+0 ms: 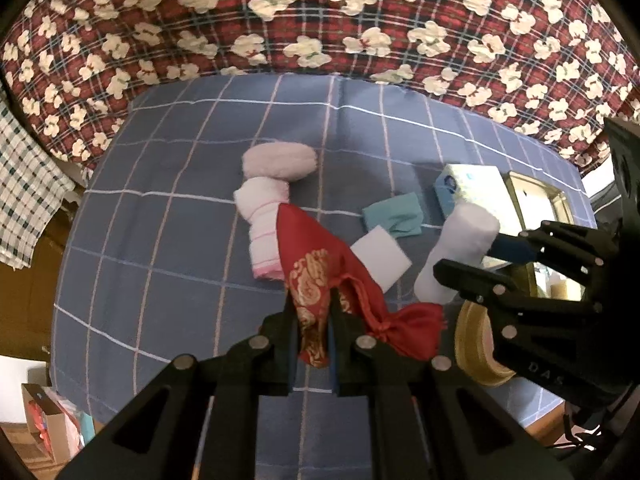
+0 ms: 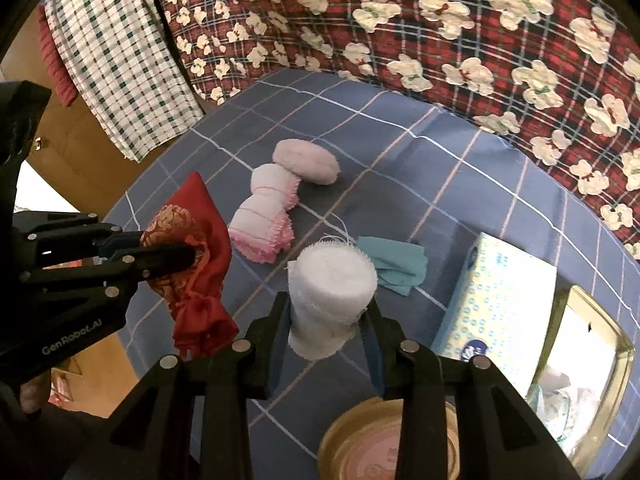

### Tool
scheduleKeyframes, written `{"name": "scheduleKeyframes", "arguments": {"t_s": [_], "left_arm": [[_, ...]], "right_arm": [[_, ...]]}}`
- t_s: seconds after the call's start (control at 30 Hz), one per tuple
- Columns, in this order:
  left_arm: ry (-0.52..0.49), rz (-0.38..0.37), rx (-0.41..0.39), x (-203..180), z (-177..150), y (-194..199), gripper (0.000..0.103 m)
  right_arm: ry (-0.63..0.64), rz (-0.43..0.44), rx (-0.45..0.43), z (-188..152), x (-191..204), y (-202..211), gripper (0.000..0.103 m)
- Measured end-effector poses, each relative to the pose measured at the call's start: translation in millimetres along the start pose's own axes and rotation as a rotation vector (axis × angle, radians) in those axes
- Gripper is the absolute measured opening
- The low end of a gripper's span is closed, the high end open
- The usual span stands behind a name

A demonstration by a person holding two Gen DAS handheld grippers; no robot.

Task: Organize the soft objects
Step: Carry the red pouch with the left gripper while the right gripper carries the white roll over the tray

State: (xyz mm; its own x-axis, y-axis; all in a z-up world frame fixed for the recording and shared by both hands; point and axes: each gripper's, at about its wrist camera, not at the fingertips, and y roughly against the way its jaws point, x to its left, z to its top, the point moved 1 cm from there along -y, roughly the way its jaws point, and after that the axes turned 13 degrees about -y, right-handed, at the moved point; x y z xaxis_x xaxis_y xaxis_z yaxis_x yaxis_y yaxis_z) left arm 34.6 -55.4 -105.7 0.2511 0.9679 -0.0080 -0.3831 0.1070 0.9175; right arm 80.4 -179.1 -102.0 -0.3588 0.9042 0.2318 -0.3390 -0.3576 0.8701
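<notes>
Progress looks partial, judging by what lies loose around the tissue box.

Left wrist view: the left gripper is clenched on a red drawstring pouch with gold print, the cloth pinched flat between the jaws and hanging clear of the blue checked cloth. The tissue box sits at the far right. Just left of it lies a folded teal cloth; nearer the camera from that, a white sponge block. Well left of the box, a pink-edged rolled towel touches a pale round puff. The right gripper comes in from the right, grasping a white rolled cloth in front of the box. A round gold tin sits below it.

Right wrist view: the right gripper holds the white rolled cloth upright between its jaws, left of the tissue box. An open rectangular gold tin stands just right of the box with something pale inside, too blurred to name. The left gripper, well left of the box, carries the pouch.

So two soft items are in hand and, it seems, not yet placed; the teal cloth, sponge block, towel and puff remain to be sorted. Which container is the goal I cannot tell.
</notes>
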Motion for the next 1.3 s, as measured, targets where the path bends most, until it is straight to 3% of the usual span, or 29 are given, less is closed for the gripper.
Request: {"name": "scheduleKeyframes", "arguments": {"t_s": [1.3], "left_arm": [[-0.153,-0.04,-0.044,-68.0,33.4,7.9,0.009]], "right_arm": [[-0.117,-0.05,-0.091,-17.6,-56.8,52.4,0.037]]}}
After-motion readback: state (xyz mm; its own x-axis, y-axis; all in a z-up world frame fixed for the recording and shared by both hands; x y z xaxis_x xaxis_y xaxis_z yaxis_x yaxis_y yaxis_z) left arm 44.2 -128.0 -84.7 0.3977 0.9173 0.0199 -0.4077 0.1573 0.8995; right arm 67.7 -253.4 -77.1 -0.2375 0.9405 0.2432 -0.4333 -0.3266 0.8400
